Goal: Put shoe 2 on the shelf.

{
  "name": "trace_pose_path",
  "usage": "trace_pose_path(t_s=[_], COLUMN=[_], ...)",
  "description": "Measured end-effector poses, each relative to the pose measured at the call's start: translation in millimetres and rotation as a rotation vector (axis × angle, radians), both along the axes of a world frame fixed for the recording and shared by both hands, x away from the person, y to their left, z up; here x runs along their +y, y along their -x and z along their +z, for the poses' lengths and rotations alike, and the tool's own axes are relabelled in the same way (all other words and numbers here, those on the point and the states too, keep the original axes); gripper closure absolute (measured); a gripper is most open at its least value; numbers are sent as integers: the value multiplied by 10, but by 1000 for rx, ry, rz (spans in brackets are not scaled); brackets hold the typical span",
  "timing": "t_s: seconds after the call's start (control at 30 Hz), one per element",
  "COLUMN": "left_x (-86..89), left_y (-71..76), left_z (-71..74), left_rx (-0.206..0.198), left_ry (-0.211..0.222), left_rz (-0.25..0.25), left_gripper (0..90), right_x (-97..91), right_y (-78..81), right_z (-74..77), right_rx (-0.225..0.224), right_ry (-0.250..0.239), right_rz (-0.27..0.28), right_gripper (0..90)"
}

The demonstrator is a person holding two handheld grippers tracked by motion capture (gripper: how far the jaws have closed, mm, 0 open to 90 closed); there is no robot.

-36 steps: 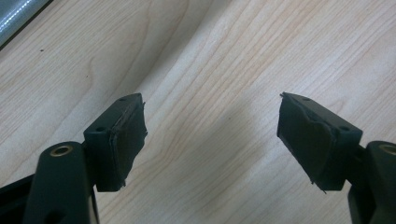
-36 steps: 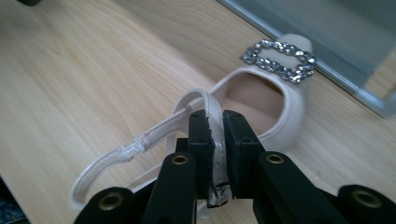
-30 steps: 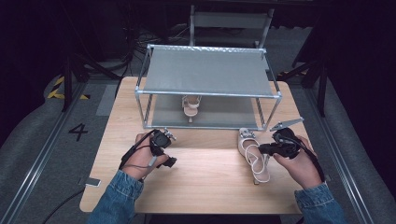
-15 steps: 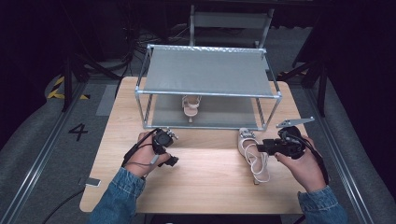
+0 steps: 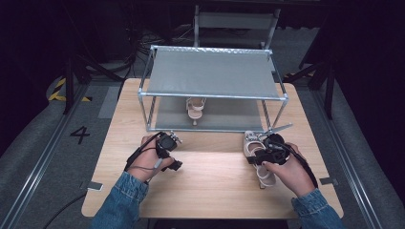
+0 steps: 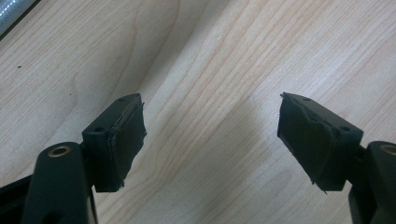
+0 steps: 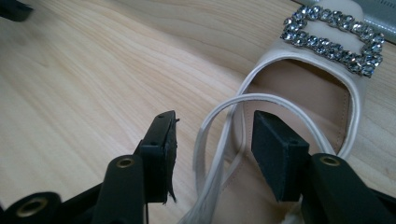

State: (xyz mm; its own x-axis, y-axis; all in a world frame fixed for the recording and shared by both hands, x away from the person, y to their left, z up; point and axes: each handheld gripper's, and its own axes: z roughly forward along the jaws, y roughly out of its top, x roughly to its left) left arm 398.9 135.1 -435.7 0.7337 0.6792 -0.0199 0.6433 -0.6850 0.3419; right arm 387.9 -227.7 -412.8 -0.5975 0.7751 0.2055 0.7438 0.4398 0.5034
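Note:
A beige sandal (image 5: 265,176) with a rhinestone buckle (image 7: 334,39) lies on the wooden table (image 5: 210,186) at the right, in front of the rack. My right gripper (image 5: 259,155) hangs over it, open. In the right gripper view the right gripper (image 7: 215,140) has its jaws on either side of the sandal's (image 7: 299,98) side edge and thin straps, with one jaw inside the shoe. A matching sandal (image 5: 195,108) stands on the lower shelf of the metal rack (image 5: 212,71). At the left, my left gripper (image 5: 169,152) is wide open over bare wood, and the left gripper (image 6: 210,135) holds nothing.
The rack's front posts and lower rail (image 5: 205,130) run just beyond both grippers. A chair (image 5: 236,21) stands behind the table. The floor at the left carries a number marking (image 5: 79,134).
My right gripper has shifted left and lower onto the sandal on the table. The left gripper has barely moved.

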Motion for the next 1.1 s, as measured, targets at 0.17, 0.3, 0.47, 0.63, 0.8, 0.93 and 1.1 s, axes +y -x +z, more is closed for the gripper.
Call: trace_pose_path(t_s=[0.17, 0.3, 0.47, 0.63, 0.8, 0.93, 1.1], left_x=[1, 11, 21, 37, 56, 62, 92], left_y=[7, 12, 20, 21, 5, -3, 12], left_z=[-27, -43, -54, -45, -45, -48, -50], left_rx=[9, 9, 14, 14, 14, 13, 19], left_ry=[-9, -15, -7, -2, -2, 0, 1], left_rz=[3, -1, 7, 9, 10, 11, 17], left_gripper=[238, 237, 237, 236, 236, 237, 235], right_x=[55, 102, 180, 199, 229, 171, 136], right_y=[-55, -94, -104, -85, -30, -15, 27], right_z=[-100, -142, -188, -198, -165, -105, 4], right_rx=[5, 17, -6, -51, -72, -76, -103], right_ry=[59, 74, 128, 171, 238, 217, 171], right_rz=[16, 13, 17, 16, 26, 17, 27], right_gripper=[529, 550, 621, 824, 852, 854, 854])
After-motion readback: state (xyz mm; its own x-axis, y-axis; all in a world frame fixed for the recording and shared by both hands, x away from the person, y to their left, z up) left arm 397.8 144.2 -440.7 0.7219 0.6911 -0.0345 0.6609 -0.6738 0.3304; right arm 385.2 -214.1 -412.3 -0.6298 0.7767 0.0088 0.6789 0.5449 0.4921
